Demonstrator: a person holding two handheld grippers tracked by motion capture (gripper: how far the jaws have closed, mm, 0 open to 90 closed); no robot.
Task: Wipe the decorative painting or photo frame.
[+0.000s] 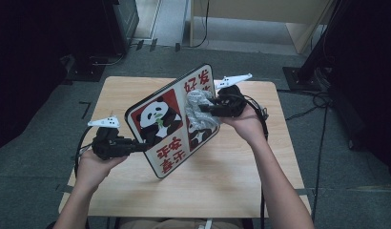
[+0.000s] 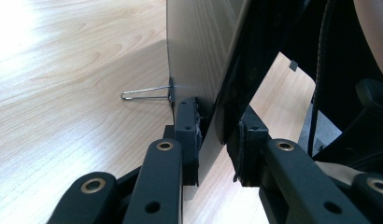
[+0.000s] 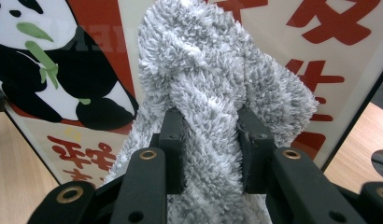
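A flat panda picture board (image 1: pixel 169 121) with red characters is held tilted above the wooden table (image 1: pixel 231 181). My left gripper (image 1: pixel 138 145) is shut on its lower left edge; in the left gripper view the board's edge (image 2: pixel 199 56) runs between the two pads (image 2: pixel 189 128). A thin wire stand (image 2: pixel 145 93) sticks out from the board's back. My right gripper (image 1: pixel 205 109) is shut on a fluffy grey cloth (image 1: pixel 200 112), which rests against the board's printed face. In the right gripper view the cloth (image 3: pixel 208 88) bulges between the pads (image 3: pixel 173 144) in front of the panda print (image 3: pixel 54 60).
The table stands on grey carpet (image 1: pixel 36 157). Dark equipment (image 1: pixel 55 33) stands at the back left, cables (image 1: pixel 322 102) trail on the floor at the right, and a pale cabinet (image 1: pixel 260 19) is behind the table.
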